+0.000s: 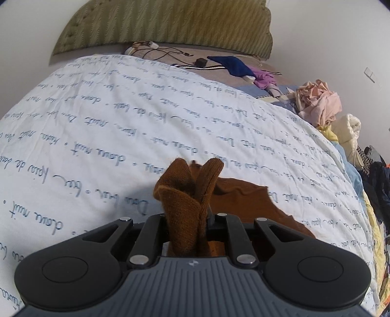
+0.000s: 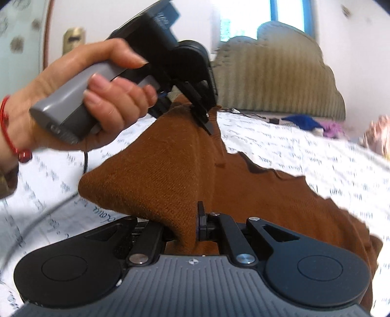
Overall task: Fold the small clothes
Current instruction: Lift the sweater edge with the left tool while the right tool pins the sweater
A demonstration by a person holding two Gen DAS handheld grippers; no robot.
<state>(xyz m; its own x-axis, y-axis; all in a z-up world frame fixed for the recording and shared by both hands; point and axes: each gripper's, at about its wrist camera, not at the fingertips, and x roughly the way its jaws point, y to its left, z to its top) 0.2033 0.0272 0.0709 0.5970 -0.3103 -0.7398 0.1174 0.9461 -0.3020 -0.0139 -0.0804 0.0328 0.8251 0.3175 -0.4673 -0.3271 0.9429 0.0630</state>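
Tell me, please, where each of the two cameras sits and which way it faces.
Left wrist: sits on the left gripper, looks down along its fingers across the white bedcover with blue handwriting toward the olive padded headboard; no body part shows.
Right wrist: sits on the right gripper, faces the same headboard; the person's left hand holding the left gripper shows.
Shared: the brown knitted garment, pinched by both grippers, plus bedcover and headboard.
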